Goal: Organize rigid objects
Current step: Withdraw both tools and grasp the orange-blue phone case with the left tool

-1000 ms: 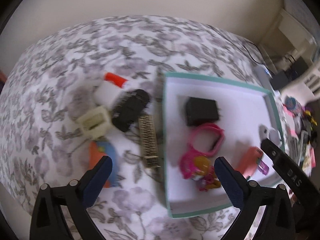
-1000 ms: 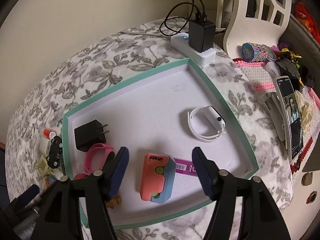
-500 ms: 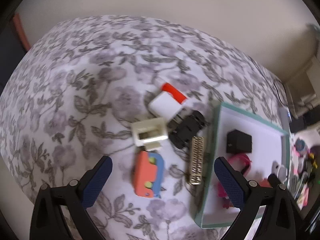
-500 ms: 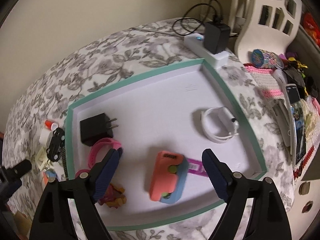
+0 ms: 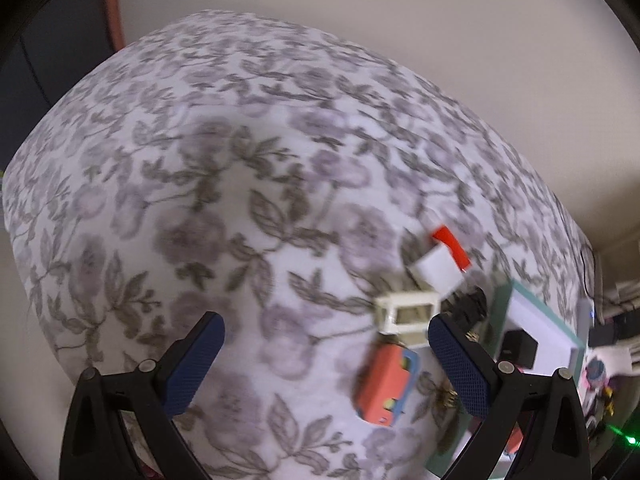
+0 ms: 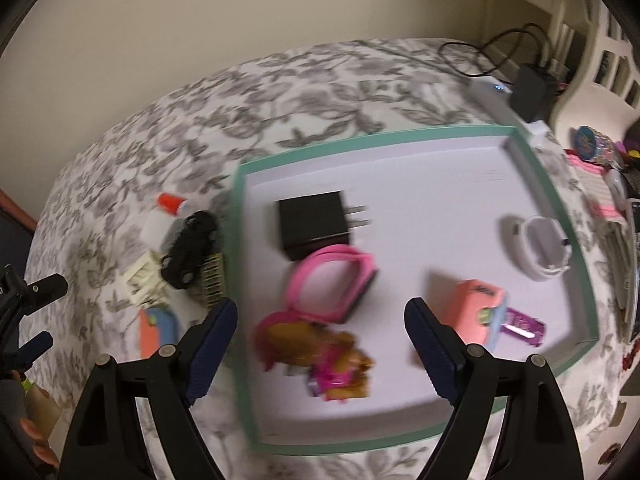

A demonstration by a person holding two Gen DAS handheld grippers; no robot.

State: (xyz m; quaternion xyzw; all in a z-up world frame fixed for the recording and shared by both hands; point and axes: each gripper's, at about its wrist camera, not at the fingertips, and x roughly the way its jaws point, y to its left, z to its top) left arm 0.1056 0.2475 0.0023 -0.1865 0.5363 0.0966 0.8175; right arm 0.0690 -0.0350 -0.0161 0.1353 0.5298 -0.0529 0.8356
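A teal-rimmed white tray (image 6: 237, 240) lies on the floral cloth. It holds a black charger (image 6: 314, 226), a pink watch band (image 6: 332, 284), an orange and pink figure (image 6: 320, 356), a salmon-blue toy (image 6: 476, 312) and a white watch (image 6: 536, 248). Left of the tray lie a red-capped white bottle (image 5: 438, 268), a cream block (image 5: 408, 314), a black toy car (image 6: 188, 250), a beige comb (image 6: 212, 280) and an orange-blue toy (image 5: 386, 384). My left gripper (image 5: 326, 356) is open above bare cloth, left of that cluster. My right gripper (image 6: 320, 336) is open above the figure, holding nothing.
A white power strip with a black adapter (image 6: 528, 92) and its cable sit behind the tray. A white chair (image 6: 592, 40) and small clutter (image 6: 592, 144) crowd the right side. The wall runs close behind. The tray's corner (image 5: 532, 308) shows at the left view's right edge.
My left gripper has swung left, off the tray and past the loose cluster, to bare cloth. My right gripper has shifted left from the salmon-blue toy toward the pink band and figure.
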